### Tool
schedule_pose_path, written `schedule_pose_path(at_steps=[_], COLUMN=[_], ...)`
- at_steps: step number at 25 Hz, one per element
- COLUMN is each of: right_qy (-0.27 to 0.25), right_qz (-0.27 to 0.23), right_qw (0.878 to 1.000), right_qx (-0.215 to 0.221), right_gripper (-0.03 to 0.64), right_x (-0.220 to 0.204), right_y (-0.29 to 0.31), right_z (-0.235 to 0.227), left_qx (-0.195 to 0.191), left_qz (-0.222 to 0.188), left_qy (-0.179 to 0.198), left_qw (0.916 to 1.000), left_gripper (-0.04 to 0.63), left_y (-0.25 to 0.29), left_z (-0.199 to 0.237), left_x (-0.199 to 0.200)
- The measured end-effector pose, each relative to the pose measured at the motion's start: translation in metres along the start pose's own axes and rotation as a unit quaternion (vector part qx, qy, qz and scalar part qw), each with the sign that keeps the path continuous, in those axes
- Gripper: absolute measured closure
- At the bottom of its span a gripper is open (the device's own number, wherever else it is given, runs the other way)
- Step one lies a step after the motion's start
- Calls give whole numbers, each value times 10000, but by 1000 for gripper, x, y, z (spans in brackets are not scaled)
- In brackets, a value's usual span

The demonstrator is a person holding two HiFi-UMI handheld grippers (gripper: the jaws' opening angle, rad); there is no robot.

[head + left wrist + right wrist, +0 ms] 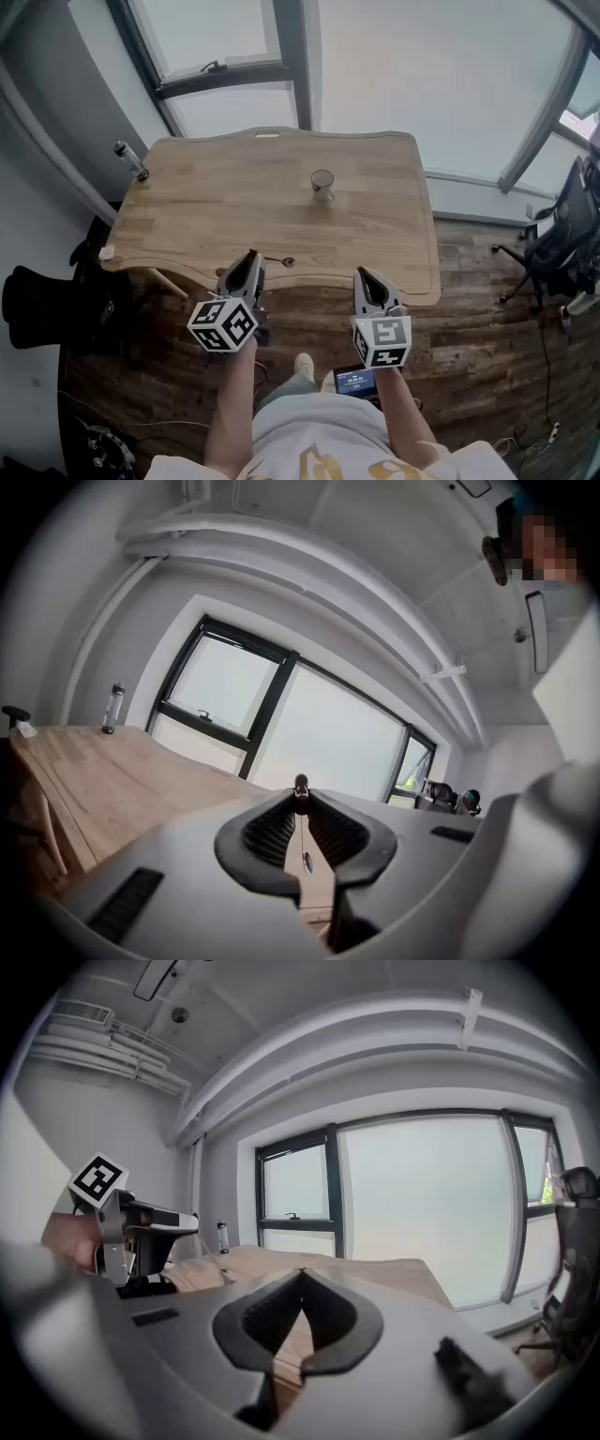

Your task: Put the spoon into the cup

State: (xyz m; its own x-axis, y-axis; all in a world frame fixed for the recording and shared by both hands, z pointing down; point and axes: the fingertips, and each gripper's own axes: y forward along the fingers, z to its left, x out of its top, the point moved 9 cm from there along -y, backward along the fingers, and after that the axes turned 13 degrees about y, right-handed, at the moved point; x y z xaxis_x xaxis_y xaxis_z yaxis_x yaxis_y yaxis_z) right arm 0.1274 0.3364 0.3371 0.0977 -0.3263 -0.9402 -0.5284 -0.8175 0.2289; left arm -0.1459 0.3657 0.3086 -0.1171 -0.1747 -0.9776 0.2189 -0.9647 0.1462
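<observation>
A small glass cup stands upright on the wooden table, right of its middle. At the table's front edge my left gripper is shut on the thin spoon, whose bowl sticks out to the right of the tips. In the left gripper view the spoon shows as a fine line in the narrow gap between the jaws. My right gripper hovers at the front edge further right, shut with nothing in it; its tips meet. The cup is well beyond both grippers.
A clear bottle stands at the table's far left corner, and a small white thing lies at its near left corner. A black office chair is to the right and another dark chair to the left. Windows run behind the table.
</observation>
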Motion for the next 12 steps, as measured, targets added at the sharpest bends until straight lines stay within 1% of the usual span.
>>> schedule_pose_path(at_steps=[9,12], right_qy=[-28,38], right_qz=[-44,-50], right_qw=[10000,10000], right_qx=[5,7], right_gripper=[586,586], right_x=[4,4], right_y=[0,2], right_z=[-4,-10], left_qx=[98,111], left_qz=[-73,-90], left_qy=[-86,-87], left_qw=[9999,9999], left_gripper=[545,545], left_y=[0,2], left_z=[1,-1], left_x=[0,-1])
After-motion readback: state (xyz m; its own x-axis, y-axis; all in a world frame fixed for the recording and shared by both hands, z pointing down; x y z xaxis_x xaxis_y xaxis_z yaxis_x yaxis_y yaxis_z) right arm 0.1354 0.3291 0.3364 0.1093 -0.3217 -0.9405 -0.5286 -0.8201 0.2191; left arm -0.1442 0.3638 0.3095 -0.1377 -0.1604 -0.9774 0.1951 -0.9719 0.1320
